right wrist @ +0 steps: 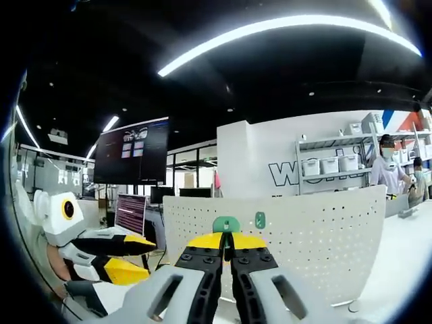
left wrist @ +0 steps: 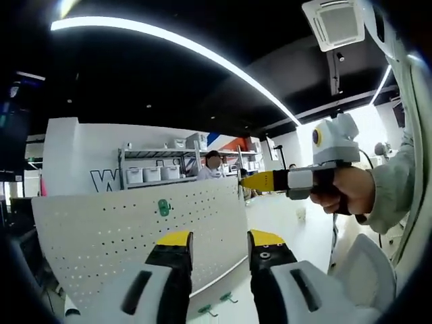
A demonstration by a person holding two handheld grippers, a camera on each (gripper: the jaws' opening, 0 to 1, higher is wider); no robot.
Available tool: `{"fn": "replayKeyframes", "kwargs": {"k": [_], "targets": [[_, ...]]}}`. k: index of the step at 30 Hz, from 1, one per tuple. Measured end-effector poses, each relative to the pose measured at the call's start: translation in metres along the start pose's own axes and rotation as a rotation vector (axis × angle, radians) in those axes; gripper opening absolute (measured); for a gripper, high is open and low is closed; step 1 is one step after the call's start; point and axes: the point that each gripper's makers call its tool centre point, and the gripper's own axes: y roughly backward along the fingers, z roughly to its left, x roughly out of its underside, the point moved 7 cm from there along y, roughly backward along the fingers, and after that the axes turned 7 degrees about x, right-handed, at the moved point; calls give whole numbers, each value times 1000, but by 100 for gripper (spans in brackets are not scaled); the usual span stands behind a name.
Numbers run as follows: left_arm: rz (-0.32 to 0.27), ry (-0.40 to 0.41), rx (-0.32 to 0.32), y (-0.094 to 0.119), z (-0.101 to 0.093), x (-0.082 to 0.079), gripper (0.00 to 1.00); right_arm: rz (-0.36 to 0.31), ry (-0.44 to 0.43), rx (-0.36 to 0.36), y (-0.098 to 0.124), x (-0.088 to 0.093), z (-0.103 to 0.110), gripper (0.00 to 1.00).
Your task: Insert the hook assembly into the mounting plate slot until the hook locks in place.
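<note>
In the right gripper view my right gripper (right wrist: 226, 244) has its yellow-tipped jaws drawn together on a green hook (right wrist: 226, 224), whose rounded top sticks up just above the tips. Straight ahead of it stands the white perforated mounting plate (right wrist: 317, 233), upright on the white table (right wrist: 405, 270). A second green hook (right wrist: 260, 219) already sits on the plate near its top edge, just right of the one I hold; whether my held hook touches the plate I cannot tell. At the left edge of this view my left gripper (right wrist: 125, 256) reaches in, its jaws parted.

In the left gripper view those same left jaws (left wrist: 219, 246) stand wide apart with nothing between them, and the plate (left wrist: 101, 229) lies beyond them, leaning across the view. Here the mounted green hook (left wrist: 163, 207) shows high on the plate, above and between my tips. Two more small green pieces (left wrist: 217, 302) lie on the table by the plate's lower edge. From the right my hand (left wrist: 347, 189) brings in the right gripper (left wrist: 246, 181), tips closed, off the plate's right edge.

Behind the plate are shelves with white bins (left wrist: 152, 174) and a person (right wrist: 386, 169) standing; a dark monitor (right wrist: 131, 152) hangs at left in the right gripper view.
</note>
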Motion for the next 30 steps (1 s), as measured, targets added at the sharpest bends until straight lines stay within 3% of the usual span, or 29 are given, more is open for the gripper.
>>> {"fn": "replayKeyframes", "kwargs": {"k": [17, 30], "targets": [[4, 11, -24, 9, 5, 4, 34, 8, 23, 118, -19, 9, -40, 1], [22, 0, -21, 9, 4, 9, 33, 37, 37, 156, -37, 29, -51, 1]]}}
